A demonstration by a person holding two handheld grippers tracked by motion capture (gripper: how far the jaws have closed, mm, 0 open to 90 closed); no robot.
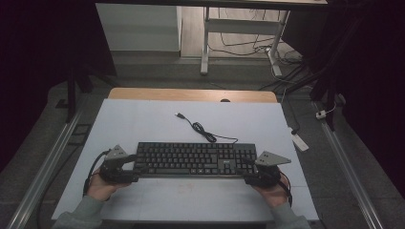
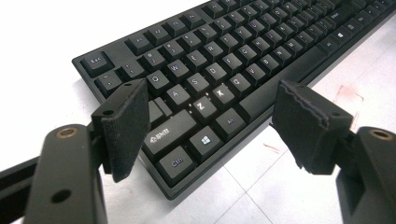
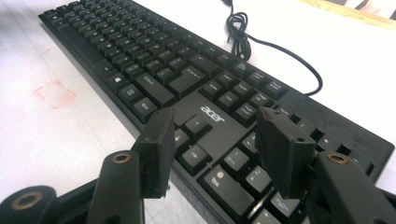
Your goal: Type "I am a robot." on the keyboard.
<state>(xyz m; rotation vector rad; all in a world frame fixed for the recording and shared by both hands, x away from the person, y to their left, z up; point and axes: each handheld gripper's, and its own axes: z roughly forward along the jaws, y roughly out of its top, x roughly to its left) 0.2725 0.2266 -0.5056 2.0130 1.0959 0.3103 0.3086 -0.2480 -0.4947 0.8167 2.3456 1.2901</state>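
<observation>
Keyboard [image 1: 193, 159] is seen lying flat on the white table [image 1: 143, 124], its cable [image 1: 200, 128] coiled behind it. Its left end is straddled by the left gripper [image 2: 210, 121], whose jaws are spread wide with nothing clamped. The right end is flanked likewise by the right gripper [image 3: 212, 149], jaws parted and nothing held.

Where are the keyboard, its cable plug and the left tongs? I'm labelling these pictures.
keyboard [image 1: 191, 160]: high view, middle keys.
cable plug [image 1: 179, 115]: high view, free end of the cable.
left tongs [image 2: 210, 119]: left gripper view, between the tips.
</observation>
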